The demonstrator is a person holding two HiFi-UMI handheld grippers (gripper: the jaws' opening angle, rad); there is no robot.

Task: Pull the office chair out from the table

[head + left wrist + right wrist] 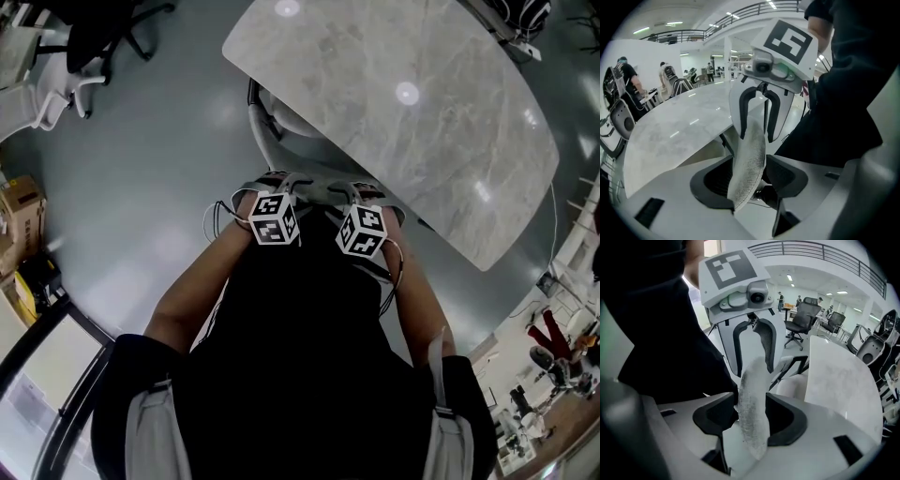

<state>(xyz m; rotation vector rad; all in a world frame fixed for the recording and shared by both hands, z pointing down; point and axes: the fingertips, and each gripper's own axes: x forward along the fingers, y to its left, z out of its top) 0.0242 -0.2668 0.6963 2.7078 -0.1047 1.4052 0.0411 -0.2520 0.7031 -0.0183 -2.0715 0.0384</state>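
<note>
The office chair (267, 117) is tucked under the pale marble table (403, 103); only its white frame and the top of its back show in the head view. Both grippers are at the top edge of the back. In the left gripper view my left gripper (750, 180) is open, and the grey mesh edge of the chair back (751, 150) runs between its jaws. In the right gripper view my right gripper (752, 420) is open too, with the same grey edge (753, 404) between its jaws. From above, the left gripper (284, 187) and right gripper (361, 195) sit side by side.
Other office chairs (66, 89) stand on the grey floor at the far left, and a cardboard box (23, 211) lies at the left edge. Equipment clutter (553, 366) fills the lower right. People (628, 79) stand in the background beyond the table.
</note>
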